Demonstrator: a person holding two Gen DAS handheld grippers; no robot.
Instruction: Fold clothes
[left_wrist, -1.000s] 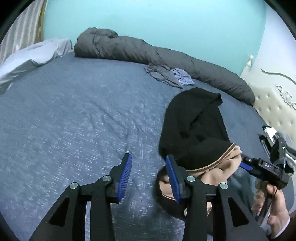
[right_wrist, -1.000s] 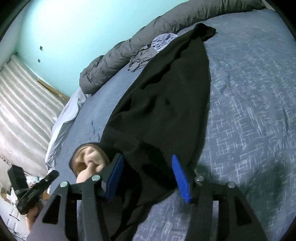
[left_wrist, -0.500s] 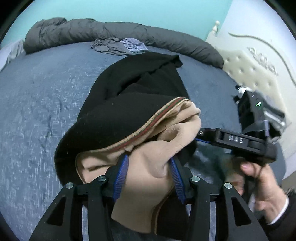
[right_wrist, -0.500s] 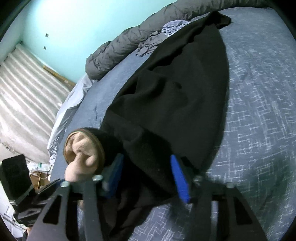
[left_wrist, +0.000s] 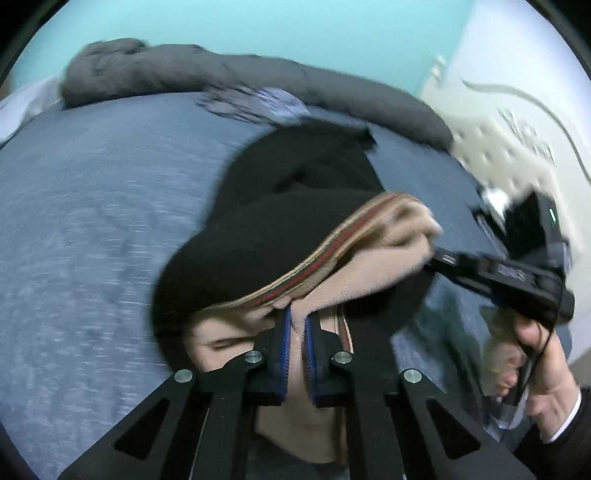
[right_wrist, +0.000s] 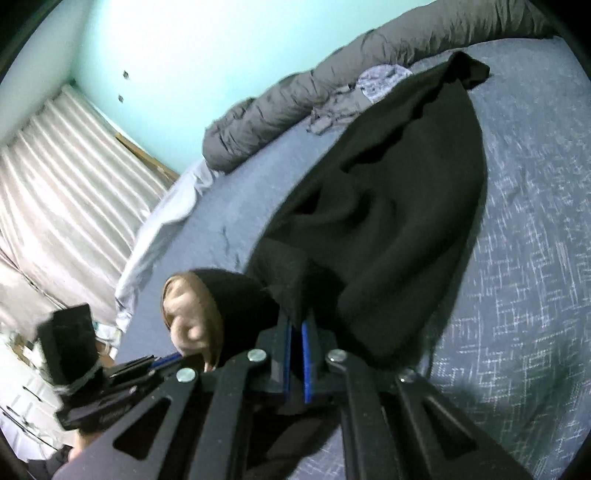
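left wrist view: the left tongs (left_wrist: 297, 328) are closing on the tan fleece lining (left_wrist: 373, 273) at the waistband of the black trousers (left_wrist: 255, 243), blue pads pinching it, likely to lift that end for a fold. the striped band (left_wrist: 314, 266) edges the opening.

right wrist view: the right tongs (right_wrist: 297, 332) have narrowed onto a black fabric edge, clamped. the soft, thick trousers stretch across the blue bed (right_wrist: 535, 258) towards the grey duvet (right_wrist: 332, 88).

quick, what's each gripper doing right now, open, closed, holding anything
Left gripper: jaws closing on the tan lining of the black garment.
Right gripper: shut on the garment's black edge.
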